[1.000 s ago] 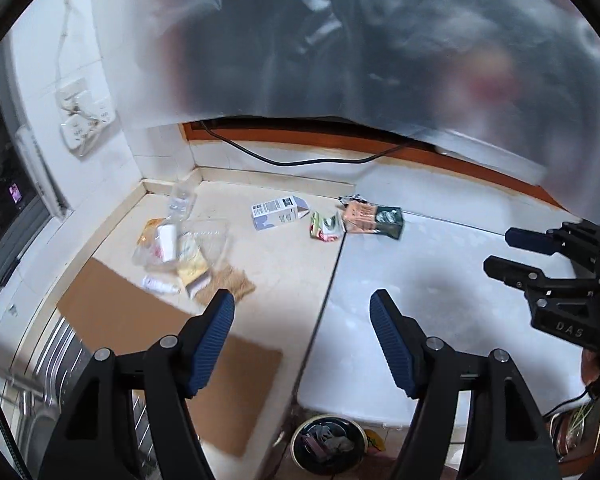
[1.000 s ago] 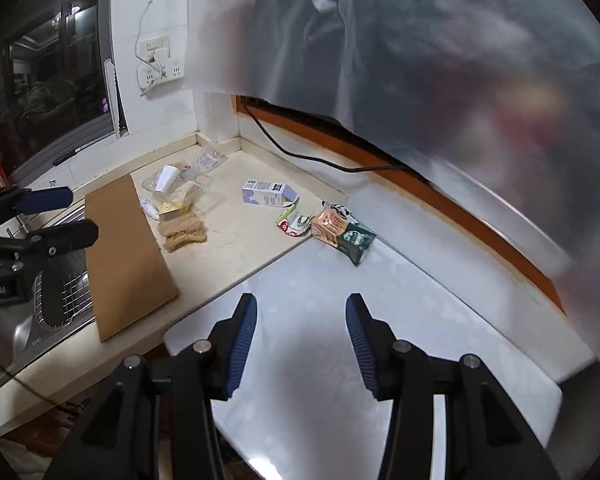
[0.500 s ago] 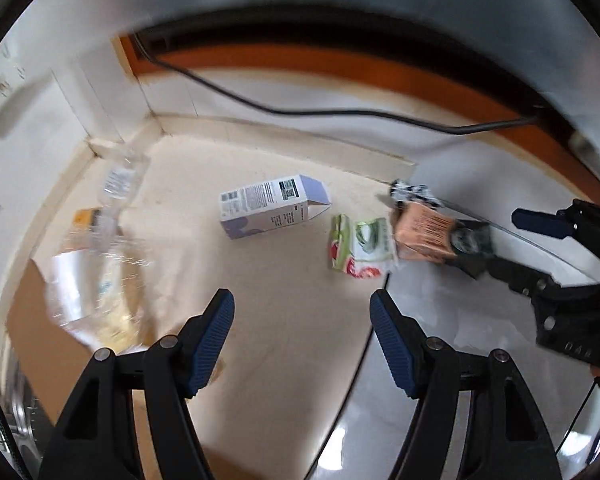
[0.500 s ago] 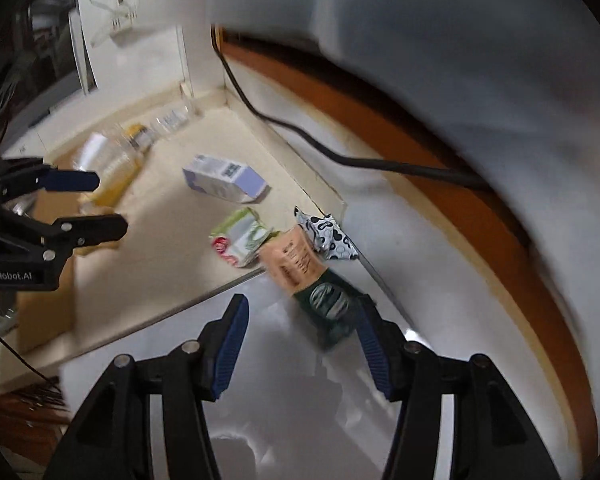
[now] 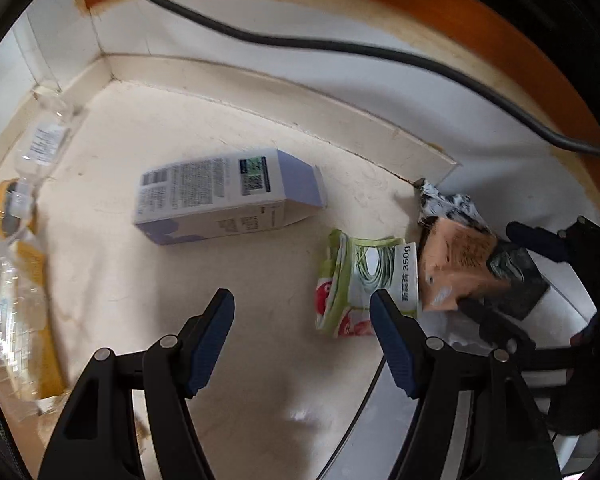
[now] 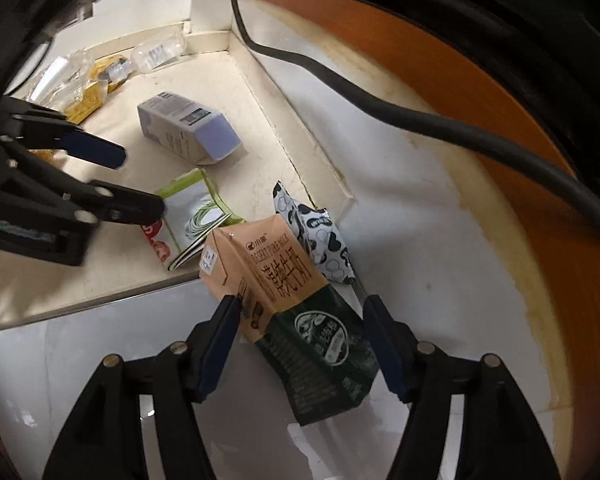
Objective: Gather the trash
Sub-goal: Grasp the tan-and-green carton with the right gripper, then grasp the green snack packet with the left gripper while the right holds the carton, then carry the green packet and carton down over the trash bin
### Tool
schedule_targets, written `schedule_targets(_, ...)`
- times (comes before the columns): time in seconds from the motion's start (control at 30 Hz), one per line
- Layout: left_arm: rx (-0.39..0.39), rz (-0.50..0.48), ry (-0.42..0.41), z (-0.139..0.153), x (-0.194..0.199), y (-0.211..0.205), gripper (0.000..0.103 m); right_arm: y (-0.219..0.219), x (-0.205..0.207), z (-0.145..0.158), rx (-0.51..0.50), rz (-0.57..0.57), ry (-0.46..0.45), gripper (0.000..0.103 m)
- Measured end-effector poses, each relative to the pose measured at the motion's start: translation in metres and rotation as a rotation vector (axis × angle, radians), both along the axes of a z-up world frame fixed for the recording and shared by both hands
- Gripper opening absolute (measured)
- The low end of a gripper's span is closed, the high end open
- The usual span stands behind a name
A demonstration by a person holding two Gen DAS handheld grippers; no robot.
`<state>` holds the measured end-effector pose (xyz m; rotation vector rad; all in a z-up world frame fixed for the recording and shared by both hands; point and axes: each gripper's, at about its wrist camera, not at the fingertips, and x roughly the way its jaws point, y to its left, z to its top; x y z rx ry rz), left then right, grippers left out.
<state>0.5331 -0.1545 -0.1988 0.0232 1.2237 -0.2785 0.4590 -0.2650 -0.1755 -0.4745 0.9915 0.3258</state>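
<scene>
A tan and green milk carton (image 6: 296, 304) lies on the counter between the fingers of my open right gripper (image 6: 300, 312); it also shows in the left wrist view (image 5: 460, 268). A green and white snack packet (image 5: 360, 280) lies left of it, by the right finger of my open left gripper (image 5: 302, 312). A lilac and white carton (image 5: 224, 196) lies on its side beyond the left gripper. A black and white wrapper (image 6: 320, 236) lies behind the milk carton. My left gripper (image 6: 140, 184) shows at the left in the right wrist view.
Clear plastic bottles (image 5: 40, 144) and yellow packaging (image 5: 28, 264) lie at the far left by the corner. A black cable (image 5: 340, 44) runs along the white backsplash under an orange wooden trim (image 6: 480, 92). The beige counter (image 5: 148, 288) meets a glossy white surface (image 6: 80, 360).
Both grippers have moved forward and down to the trash. The right gripper now straddles the milk carton; the left has come close to the snack packet.
</scene>
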Motion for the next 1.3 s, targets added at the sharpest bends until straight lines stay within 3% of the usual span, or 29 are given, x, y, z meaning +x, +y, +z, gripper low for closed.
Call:
schedule_targets(0.03,-0.008,0.004,0.006,-0.002,0.002,0.0,0.068,0.001,0.0,-0.001,-0.003,0.004,0.001,0.067)
schedule_targets(0.13,-0.04,0.014,0.002,-0.007,0.004,-0.003,0.053,0.003,0.002,-0.005,-0.015,0.019,0.005,0.069)
schedule_targets(0.2,-0.063,0.009,0.013,-0.009,0.004,-0.005,0.026,0.006,0.0,-0.008,-0.031,0.029,-0.001,0.069)
schedule_targets(0.27,-0.073,0.008,0.032,-0.011,0.004,-0.008,0.013,0.011,0.001,-0.01,-0.038,0.04,-0.003,0.069)
schedule_targets(0.4,-0.063,0.012,-0.009,-0.006,-0.01,-0.01,0.009,0.018,-0.007,-0.011,-0.06,0.059,-0.015,0.055)
schedule_targets(0.47,-0.065,0.014,-0.024,-0.001,-0.021,-0.01,0.008,0.018,-0.011,-0.008,-0.061,0.04,-0.025,0.043)
schedule_targets(0.53,-0.077,0.02,-0.032,0.006,-0.032,-0.01,0.008,0.016,-0.015,-0.001,-0.035,0.008,-0.017,0.039)
schedule_targets(0.9,-0.127,-0.035,-0.089,0.077,-0.114,0.006,0.008,0.015,-0.096,0.044,0.088,-0.104,-0.017,0.037)
schedule_targets(1.1,-0.195,-0.104,-0.137,0.127,-0.188,0.02,0.008,0.023,-0.172,0.088,0.109,-0.161,-0.057,0.037)
schedule_targets(1.3,-0.214,-0.161,-0.184,0.164,-0.27,0.031,0.008,0.039,-0.249,0.126,0.131,-0.191,-0.092,0.037)
